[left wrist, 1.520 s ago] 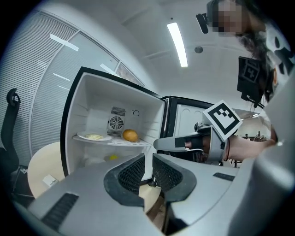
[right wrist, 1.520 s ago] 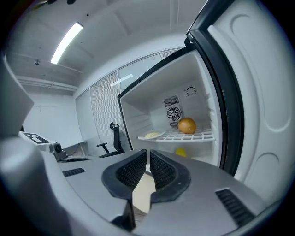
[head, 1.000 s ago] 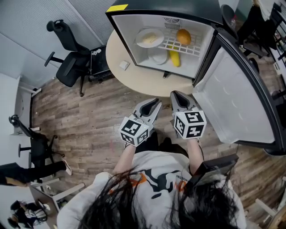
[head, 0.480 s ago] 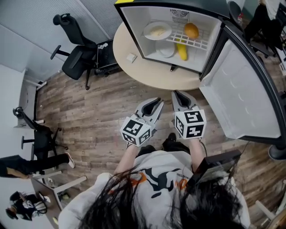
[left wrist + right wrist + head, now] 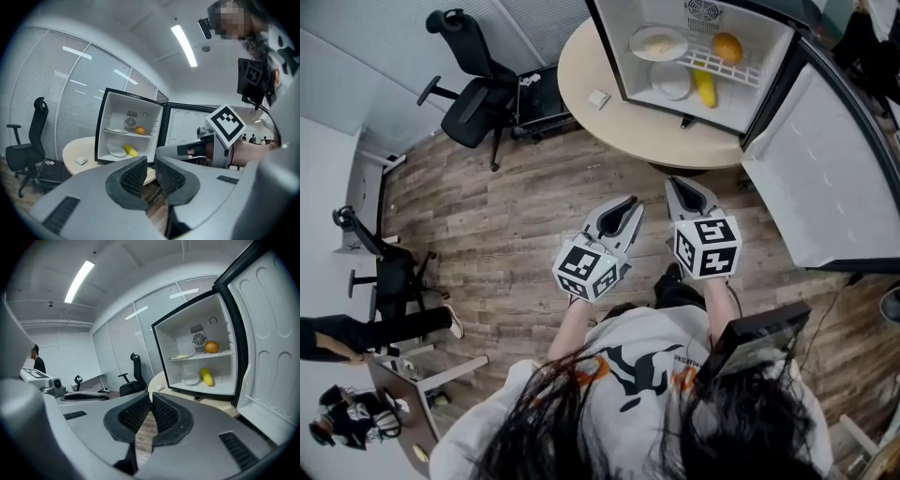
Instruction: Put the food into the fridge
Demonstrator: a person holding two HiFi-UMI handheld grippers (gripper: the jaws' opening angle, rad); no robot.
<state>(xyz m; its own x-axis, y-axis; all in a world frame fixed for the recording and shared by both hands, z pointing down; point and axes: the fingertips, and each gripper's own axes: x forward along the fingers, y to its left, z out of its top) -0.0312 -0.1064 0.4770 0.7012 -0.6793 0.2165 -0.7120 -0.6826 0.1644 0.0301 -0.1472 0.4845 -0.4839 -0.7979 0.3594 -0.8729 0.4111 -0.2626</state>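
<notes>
The small fridge (image 5: pixel 703 56) stands open on a round table (image 5: pixel 609 122). Inside it are a plate of food (image 5: pixel 659 43) and an orange (image 5: pixel 727 47) on the upper shelf, and a banana (image 5: pixel 705 87) beside a white dish (image 5: pixel 671 82) below. My left gripper (image 5: pixel 627 204) and right gripper (image 5: pixel 677 185) hang side by side over the wood floor, short of the table. Both are shut and empty. The left gripper view shows its jaws (image 5: pixel 151 164) pointing at the fridge (image 5: pixel 126 133). The right gripper's jaws (image 5: pixel 150 401) point the same way, at the fridge (image 5: pixel 199 362).
The fridge door (image 5: pixel 825 178) swings wide open to the right. A small white object (image 5: pixel 599 98) lies on the table's left part. A black office chair (image 5: pixel 473 103) stands left of the table, another chair (image 5: pixel 384 272) farther left. A person's leg (image 5: pixel 384 330) shows at the left edge.
The fridge and table have slid up and to the right in the head view, so they lie farther from the grippers. Both grippers stay shut and empty, side by side.
</notes>
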